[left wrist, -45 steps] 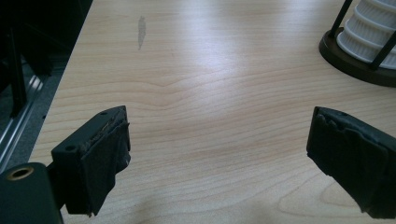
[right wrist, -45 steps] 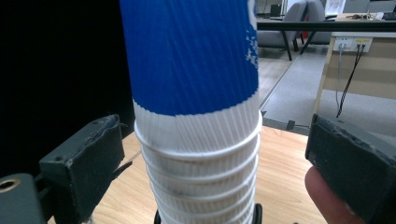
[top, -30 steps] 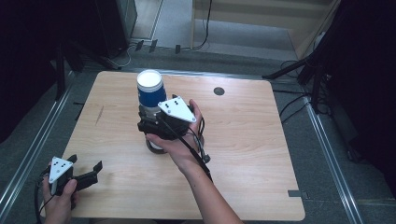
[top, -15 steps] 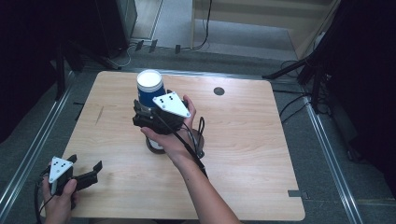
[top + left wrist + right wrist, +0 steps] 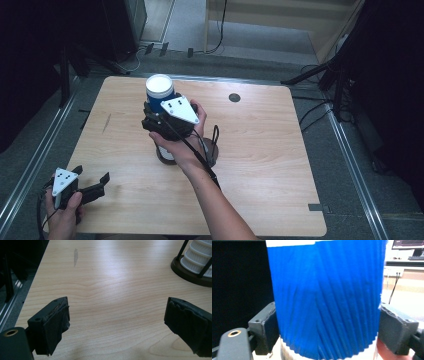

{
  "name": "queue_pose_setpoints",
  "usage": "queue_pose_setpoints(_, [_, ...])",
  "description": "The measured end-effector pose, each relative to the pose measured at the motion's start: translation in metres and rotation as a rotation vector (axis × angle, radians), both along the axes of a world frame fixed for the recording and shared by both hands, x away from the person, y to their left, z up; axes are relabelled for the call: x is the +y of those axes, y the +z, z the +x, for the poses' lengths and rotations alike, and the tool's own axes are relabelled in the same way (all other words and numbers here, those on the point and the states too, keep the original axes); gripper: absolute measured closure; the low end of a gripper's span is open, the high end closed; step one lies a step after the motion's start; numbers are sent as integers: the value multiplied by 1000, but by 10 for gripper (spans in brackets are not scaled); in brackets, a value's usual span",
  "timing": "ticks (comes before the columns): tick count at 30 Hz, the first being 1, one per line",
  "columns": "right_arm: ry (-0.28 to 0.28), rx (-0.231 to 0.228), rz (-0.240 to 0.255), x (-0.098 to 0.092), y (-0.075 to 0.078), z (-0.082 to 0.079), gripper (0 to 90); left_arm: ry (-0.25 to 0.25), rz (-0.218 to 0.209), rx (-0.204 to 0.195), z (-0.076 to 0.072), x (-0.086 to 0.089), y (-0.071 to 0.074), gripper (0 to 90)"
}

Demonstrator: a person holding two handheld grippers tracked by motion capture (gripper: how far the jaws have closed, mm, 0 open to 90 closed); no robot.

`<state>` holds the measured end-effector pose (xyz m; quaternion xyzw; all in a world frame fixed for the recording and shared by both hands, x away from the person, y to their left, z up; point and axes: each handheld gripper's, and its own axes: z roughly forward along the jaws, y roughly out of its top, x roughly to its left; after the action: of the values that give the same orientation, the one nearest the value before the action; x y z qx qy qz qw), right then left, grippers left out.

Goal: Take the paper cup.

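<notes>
Cup [image 5: 159, 92], blue with a white rim, sits pinched between the jaws of my right gripper [image 5: 161, 117], held up above the wooden table [image 5: 260, 150] near its middle. In the right gripper view the ribbed blue cup [image 5: 325, 300] spans the gap between the two black pads [image 5: 395, 331], each pressing a side of it. Under my right hand [image 5: 182, 142] I see a dark round stand [image 5: 207, 155] with thin black uprights, resting on the table; in the left gripper view this stand [image 5: 192, 275] carries a stack of white ribbed cups [image 5: 200, 255]. My left gripper [image 5: 87, 189] hovers at the near left corner of the table, well apart from the stand, its jaws spread wide with only bare wood between them, gripped by my left hand [image 5: 62, 217].
</notes>
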<state>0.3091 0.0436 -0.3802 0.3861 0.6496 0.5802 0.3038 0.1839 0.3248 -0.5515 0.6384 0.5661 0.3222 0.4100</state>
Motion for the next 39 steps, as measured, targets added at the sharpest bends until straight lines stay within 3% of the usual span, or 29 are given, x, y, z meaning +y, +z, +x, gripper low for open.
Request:
queue_pose_setpoints(13, [10,-8,-7,0,3,0,180,0,0,-1,0,0,0,70])
queue_pose_setpoints(39, [22,-73,14,3,44,0,187,-3,-7,0,1,0,0,78])
